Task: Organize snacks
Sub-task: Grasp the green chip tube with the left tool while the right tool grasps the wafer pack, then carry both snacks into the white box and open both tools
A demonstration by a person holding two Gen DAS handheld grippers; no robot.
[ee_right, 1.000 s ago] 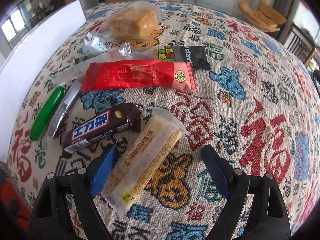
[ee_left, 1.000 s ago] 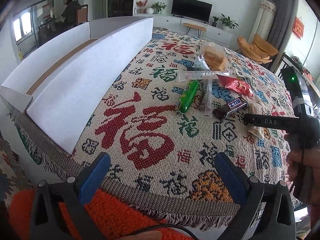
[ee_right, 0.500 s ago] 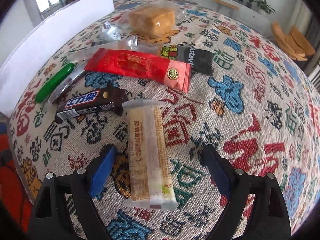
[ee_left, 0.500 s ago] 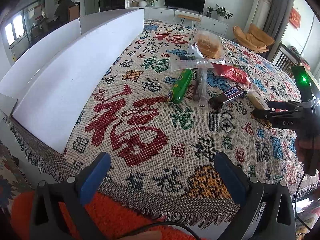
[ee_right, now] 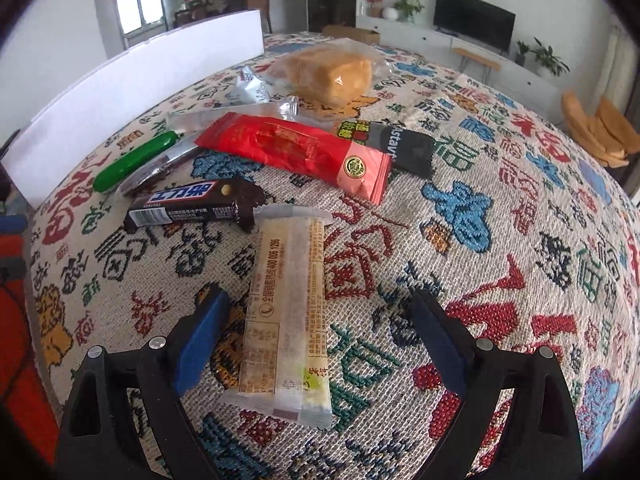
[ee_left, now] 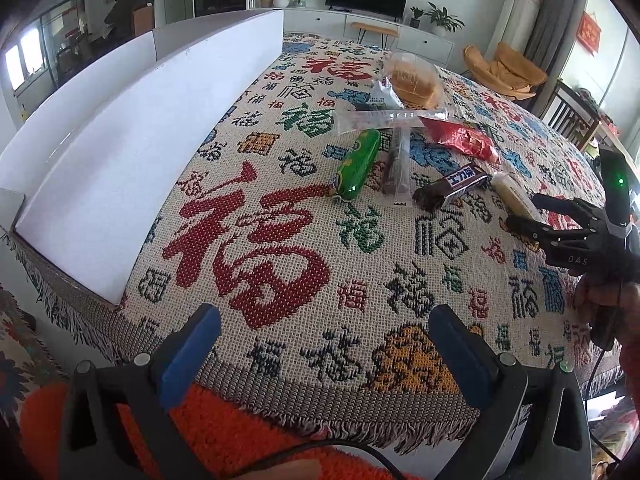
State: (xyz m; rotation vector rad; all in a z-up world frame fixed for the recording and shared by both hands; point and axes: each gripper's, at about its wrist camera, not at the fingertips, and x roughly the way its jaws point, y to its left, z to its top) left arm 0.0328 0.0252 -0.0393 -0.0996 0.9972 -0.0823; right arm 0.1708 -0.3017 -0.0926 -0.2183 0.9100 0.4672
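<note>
Several snacks lie on the patterned tablecloth [ee_right: 520, 240]. A pale yellow bar [ee_right: 286, 312] lies lengthwise between the blue pads of my right gripper [ee_right: 318, 304], which is open and does not touch it. Beyond the bar are a brown chocolate bar [ee_right: 192, 204], a red packet [ee_right: 296, 152], a green tube [ee_right: 132, 162], a black packet [ee_right: 404, 146] and bagged bread [ee_right: 332, 70]. My left gripper [ee_left: 326, 320] is open and empty over the cloth's near edge, far from the snacks. The left wrist view shows the right gripper [ee_left: 532, 214] at the pale bar [ee_left: 514, 196].
A long white box [ee_left: 140, 152] stands along the left side of the table, its top open. A clear-wrapped dark stick [ee_left: 396, 164] lies beside the green tube [ee_left: 358, 164]. An orange rug [ee_left: 240, 432] lies below the fringed cloth edge. A hand [ee_left: 600, 296] holds the right gripper.
My right gripper has rolled and shifted, so the pale bar, earlier slanted near the left pad, now lies straight between the pads. The left gripper has barely moved.
</note>
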